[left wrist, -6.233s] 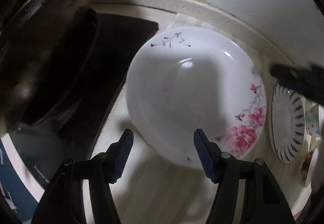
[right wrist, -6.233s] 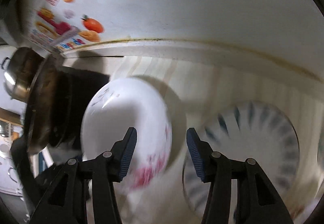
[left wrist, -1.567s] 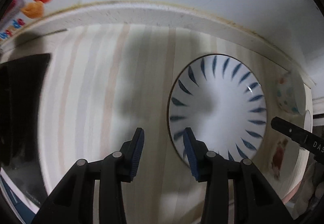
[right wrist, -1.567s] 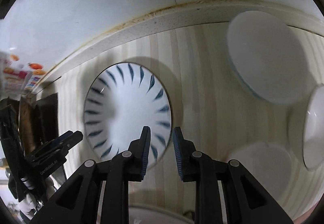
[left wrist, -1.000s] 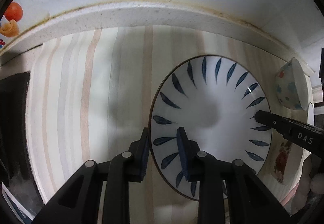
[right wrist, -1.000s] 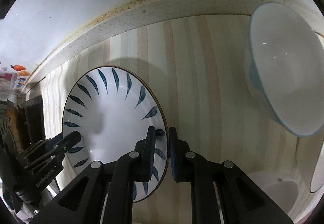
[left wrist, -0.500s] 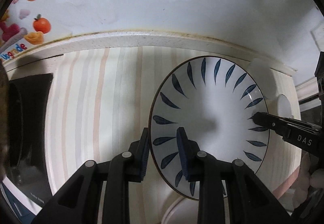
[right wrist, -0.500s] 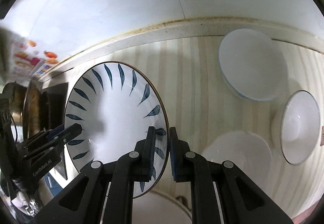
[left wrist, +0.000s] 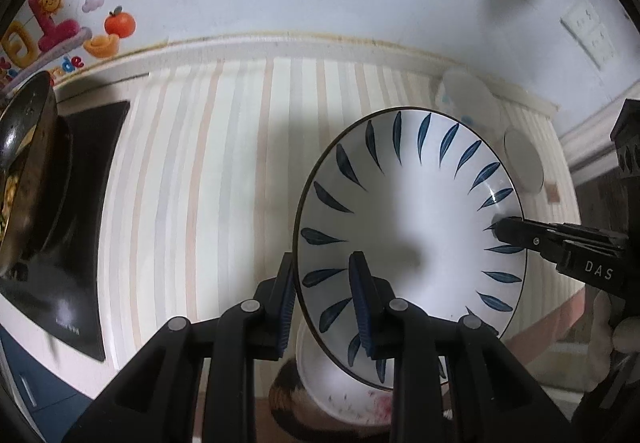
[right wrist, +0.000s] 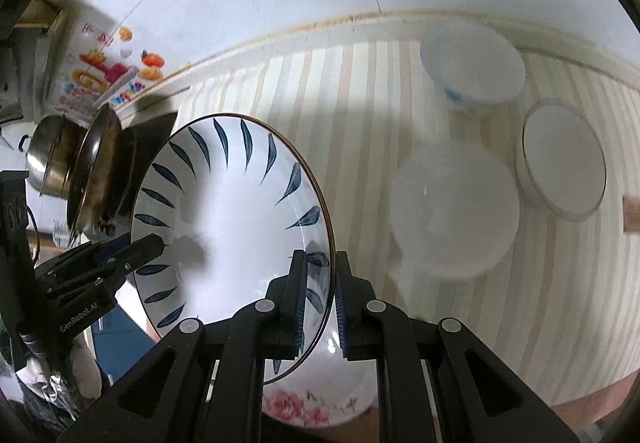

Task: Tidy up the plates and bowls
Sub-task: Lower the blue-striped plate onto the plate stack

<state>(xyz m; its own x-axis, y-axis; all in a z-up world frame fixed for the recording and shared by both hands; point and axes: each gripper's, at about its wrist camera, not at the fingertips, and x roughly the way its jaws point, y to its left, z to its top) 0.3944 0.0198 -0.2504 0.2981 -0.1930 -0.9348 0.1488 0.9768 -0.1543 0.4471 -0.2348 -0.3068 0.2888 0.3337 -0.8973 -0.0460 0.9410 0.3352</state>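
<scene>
1. Round white plate with dark-blue leaf strokes around its rim (left wrist: pixel 412 239) (right wrist: pixel 228 219) is held in the air above the striped cream countertop (left wrist: pixel 208 179) (right wrist: pixel 360 115), tilted, its face toward both cameras.
2. Left gripper (left wrist: pixel 322 307) is clamped on the plate's near-left rim, one blue-padded finger in front of the rim and one behind it.
3. Right gripper (right wrist: pixel 320 299) pinches the opposite rim the same way; in the left wrist view its black tip (left wrist: pixel 516 231) touches the plate's right edge.
4. Below the plate lies a white bowl with pink flower print (right wrist: pixel 320 403) (left wrist: pixel 352 399), mostly hidden.
5. To the right on the counter: three pale white bowls, blurred (right wrist: pixel 472 63) (right wrist: pixel 452 211) (right wrist: pixel 564 159).
6. To the left: black induction cooktop (left wrist: pixel 68 227) carrying a dark pan (left wrist: pixel 24 179); a steel pot (right wrist: pixel 52 159) sits beyond it.
7. Fruit-pattern sticker (left wrist: pixel 60 31) on the white wall.
</scene>
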